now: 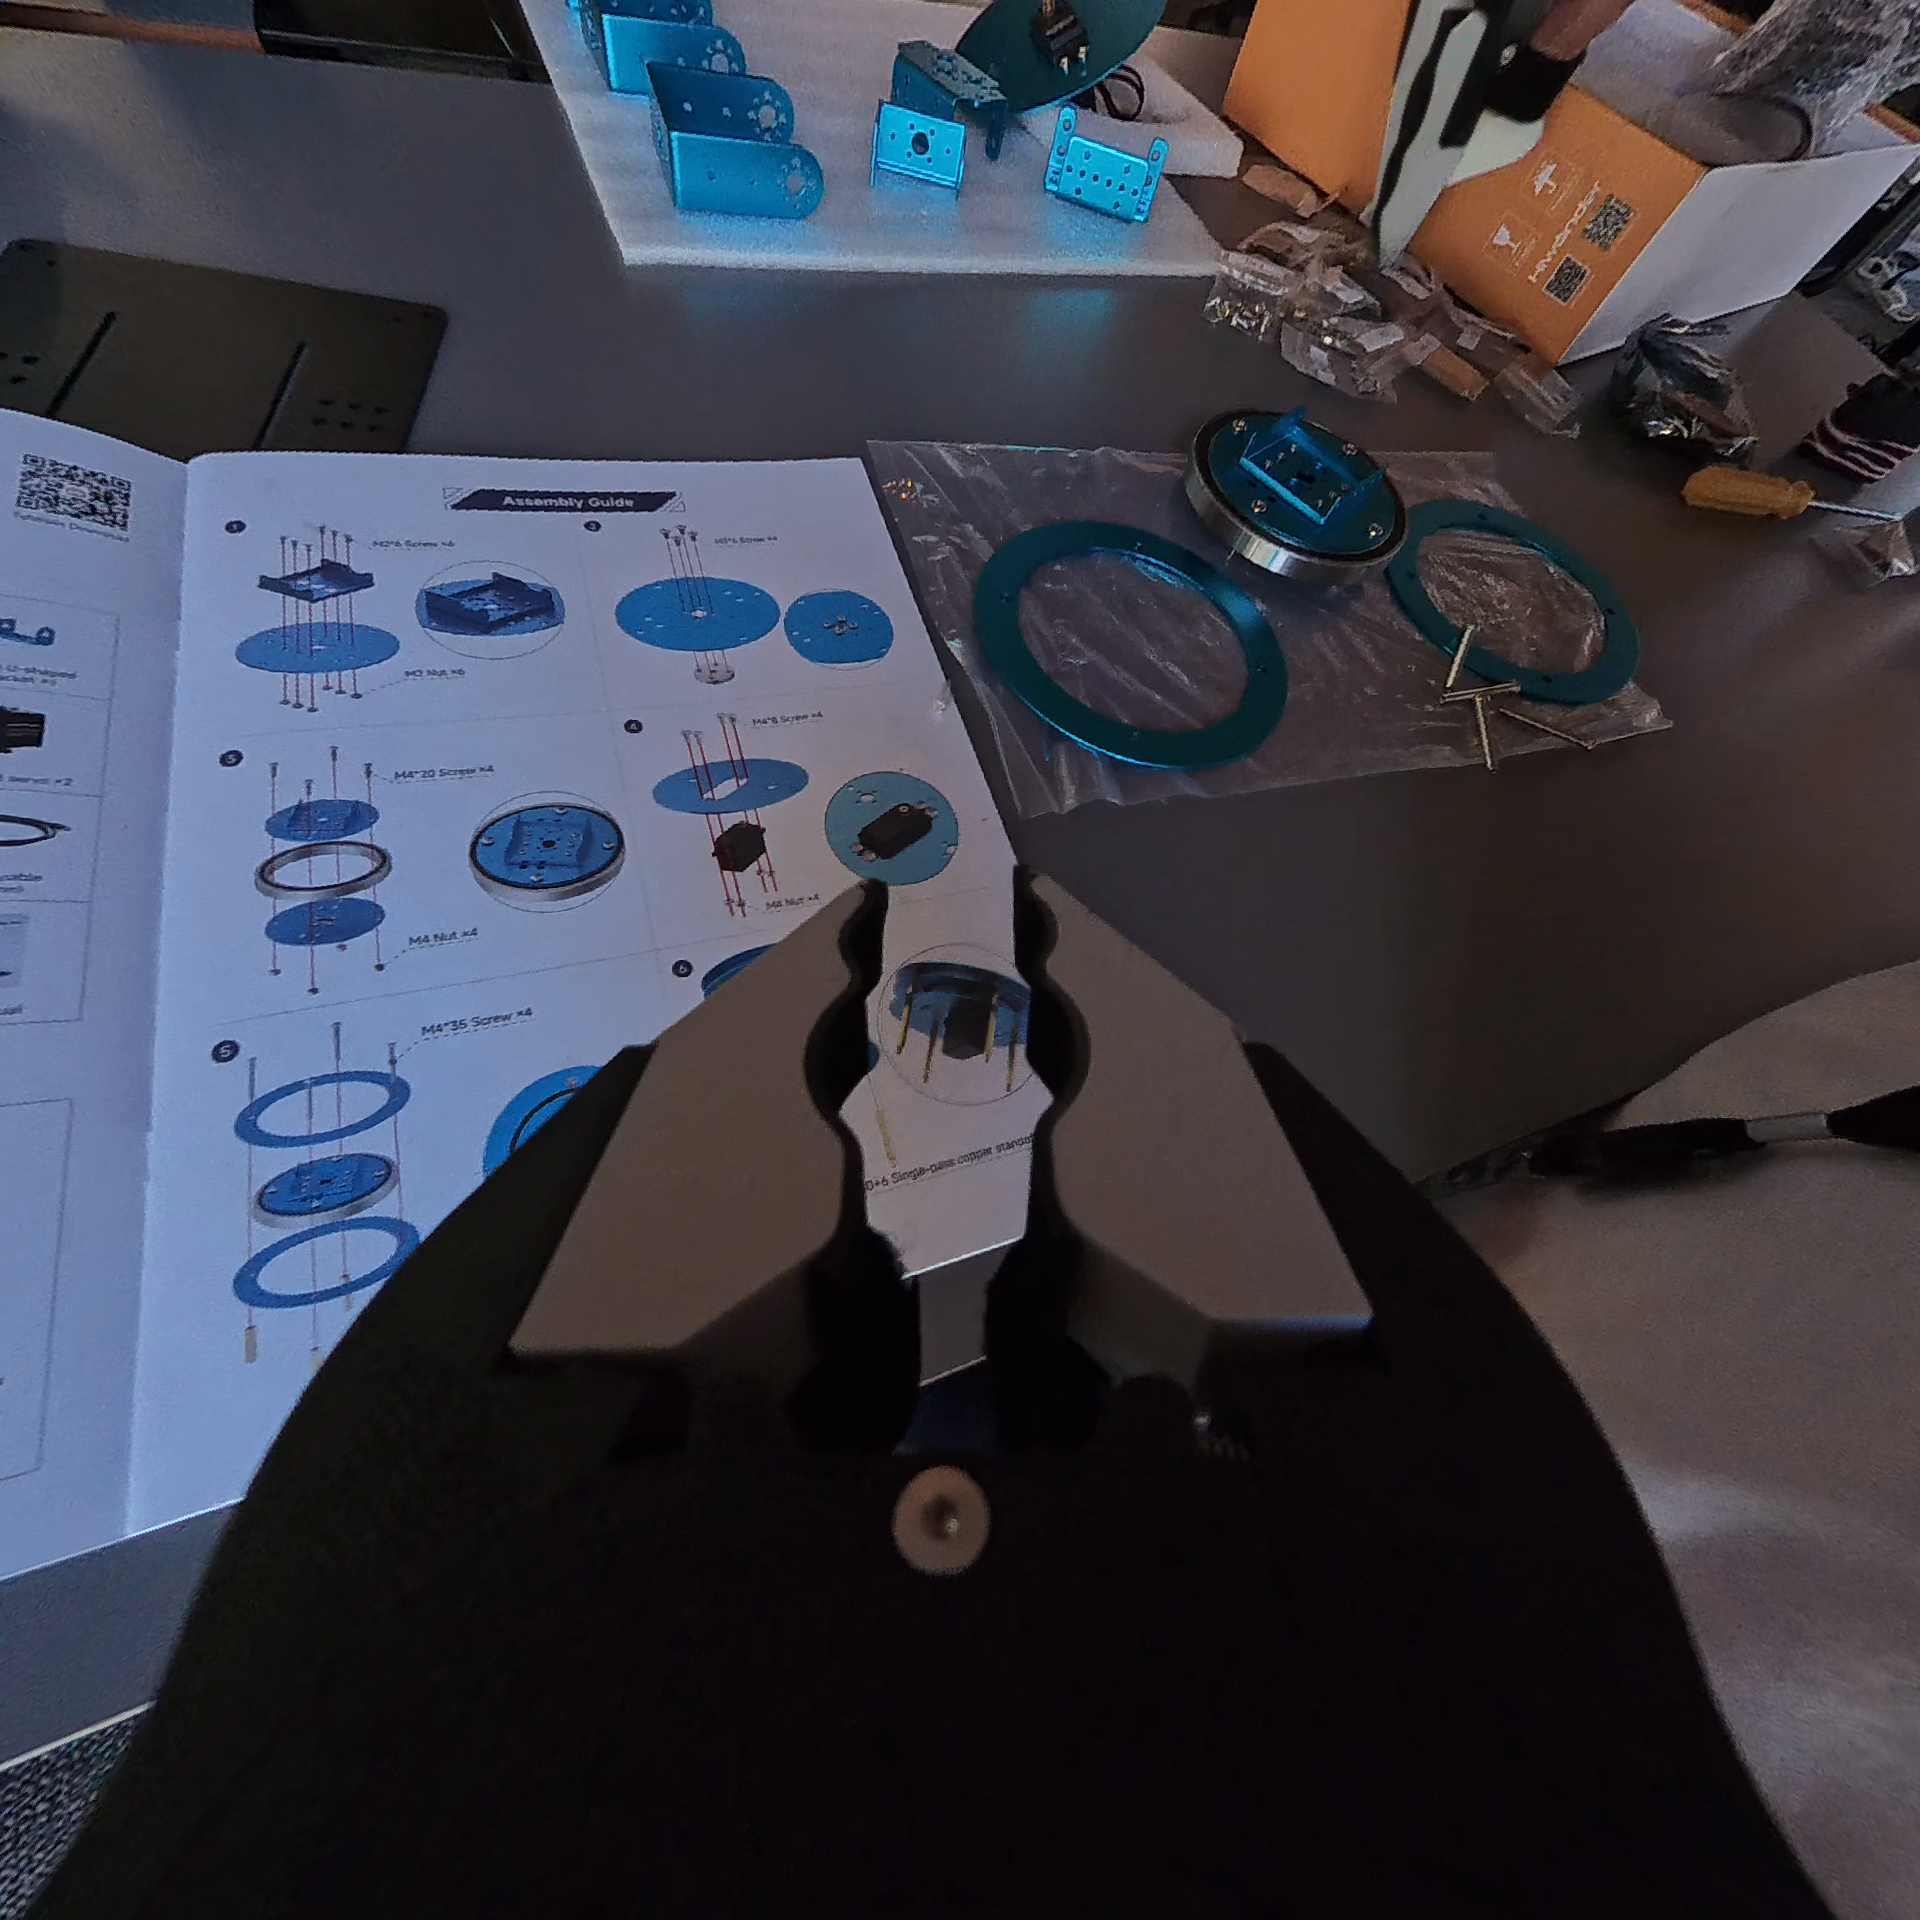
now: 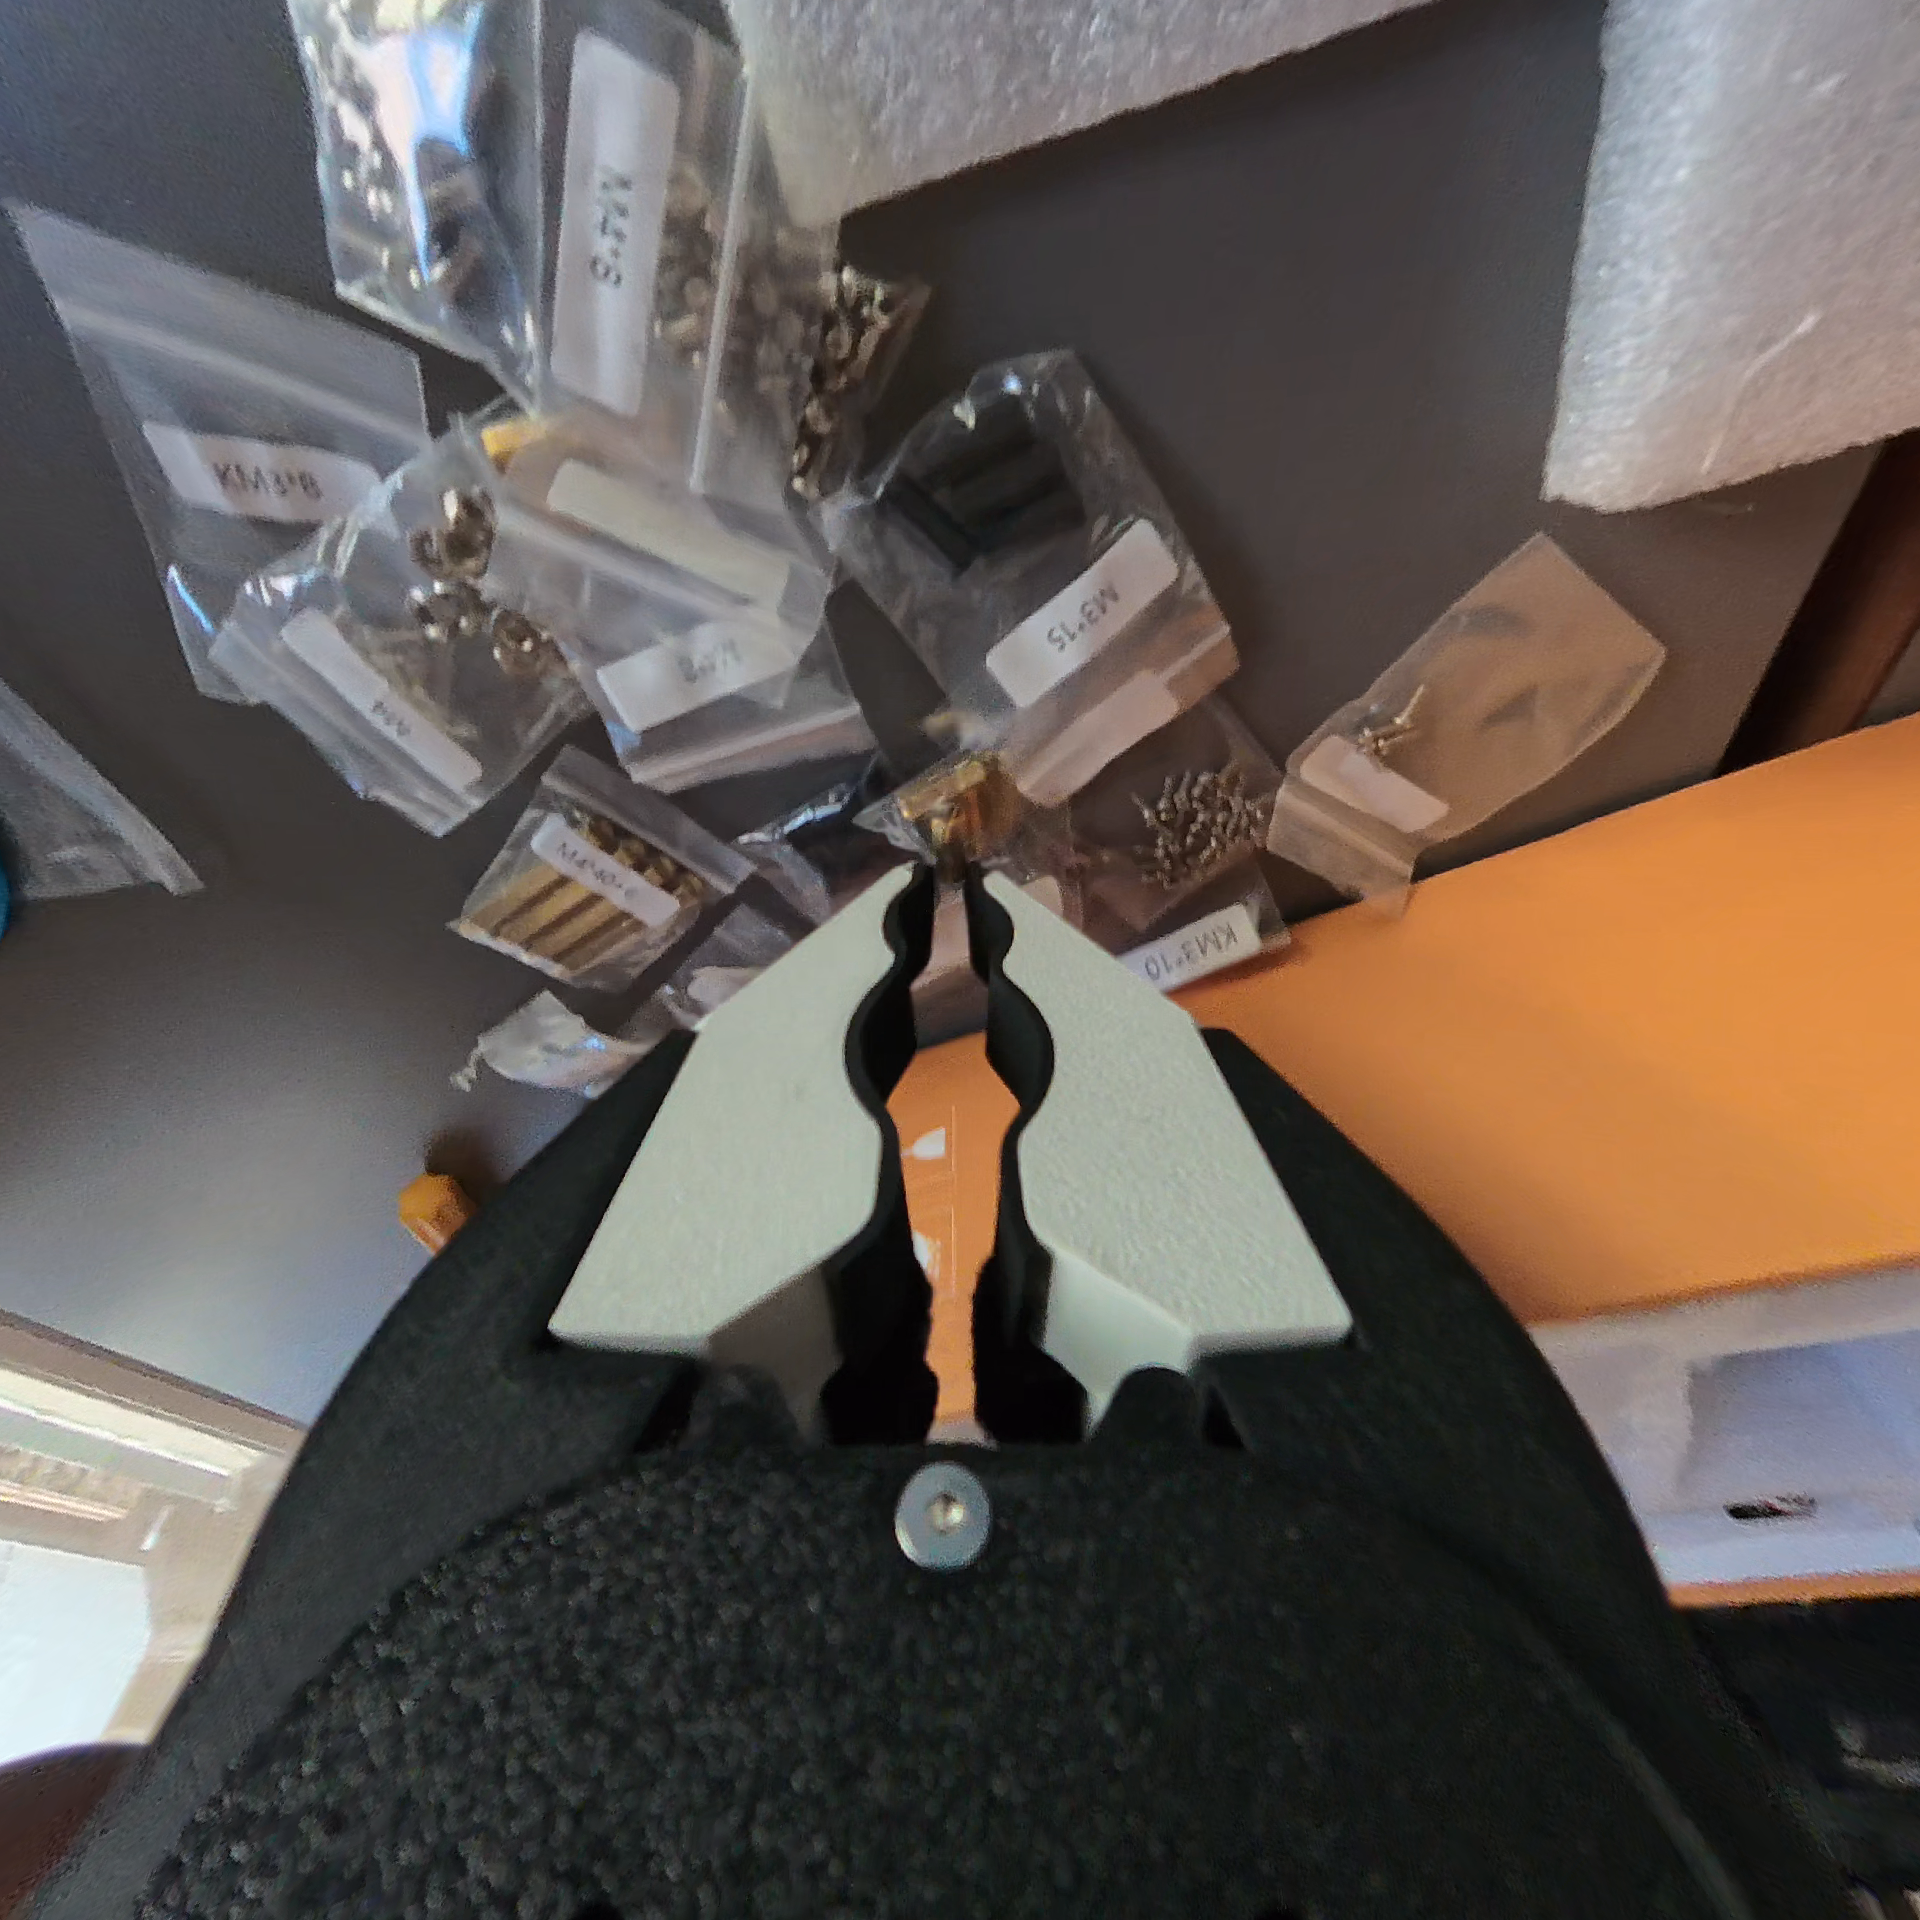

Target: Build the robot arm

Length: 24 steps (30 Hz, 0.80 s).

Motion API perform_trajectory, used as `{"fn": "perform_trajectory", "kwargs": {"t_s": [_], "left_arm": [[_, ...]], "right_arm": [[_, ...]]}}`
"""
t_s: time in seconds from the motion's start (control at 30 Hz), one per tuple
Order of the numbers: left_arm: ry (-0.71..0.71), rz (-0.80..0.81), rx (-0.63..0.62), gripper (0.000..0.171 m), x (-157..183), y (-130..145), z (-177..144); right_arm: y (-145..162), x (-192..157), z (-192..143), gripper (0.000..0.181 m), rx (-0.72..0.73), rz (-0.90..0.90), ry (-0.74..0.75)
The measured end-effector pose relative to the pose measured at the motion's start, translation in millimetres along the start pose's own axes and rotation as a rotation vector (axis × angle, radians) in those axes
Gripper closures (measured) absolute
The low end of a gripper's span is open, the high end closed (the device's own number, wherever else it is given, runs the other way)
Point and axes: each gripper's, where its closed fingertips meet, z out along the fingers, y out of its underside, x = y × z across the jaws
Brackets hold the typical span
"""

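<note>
My left gripper (image 1: pixel 945 891) is open and empty, and it hovers over the right part of an open assembly guide (image 1: pixel 499 831) on the grey table. To its right, on a clear plastic sheet, lie two blue rings (image 1: pixel 1127 644), a round bearing disc with a blue bracket (image 1: pixel 1294 494) and several long screws (image 1: pixel 1481 707). My right gripper (image 2: pixel 945 875) is nearly closed on the edge of a small clear bag of brass parts (image 2: pixel 951 805). It holds the bag above a pile of labelled hardware bags (image 2: pixel 644 644).
An orange box (image 2: pixel 1558 1039) lies just right of the bag pile and also shows in the left wrist view (image 1: pixel 1538 208). White foam (image 2: pixel 1714 260) is behind. Blue brackets (image 1: pixel 727 135) stand on a foam sheet at the back. A black plate (image 1: pixel 208 343) and a yellow screwdriver (image 1: pixel 1745 494) lie on the table. There is about 55 cm between the tips of the two grippers.
</note>
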Motion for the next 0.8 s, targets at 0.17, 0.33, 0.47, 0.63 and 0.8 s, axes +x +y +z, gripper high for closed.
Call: {"fn": "perform_trajectory", "kwargs": {"t_s": [0.17, 0.33, 0.47, 0.63, 0.8], "left_arm": [[0.044, -0.002, 0.012, 0.148, 9.5, -7.3, 7.4], [0.216, -0.086, 0.056, 0.144, 31.4, -43.4, 43.1], [0.436, -0.175, 0.064, 0.137, 60.4, -69.1, 75.3], [0.569, -0.203, 0.016, 0.135, 84.3, -79.4, 91.7], [0.512, -0.175, 0.016, 0.135, 85.9, -66.0, 88.7]], "right_arm": [[-6.3, -12.1, -43.0, 0.176, 0.089, -0.085, 0.094], [-37.0, -67.7, -81.5, 0.177, 0.224, -0.353, 0.374], [-53.2, -112.1, -92.4, 0.181, 0.377, -0.476, 0.503], [-91.1, -242.3, -90.1, 0.181, 0.625, -0.722, 0.431], [-103.1, -294.1, -63.5, 0.181, 0.809, -0.721, 0.264]]}}
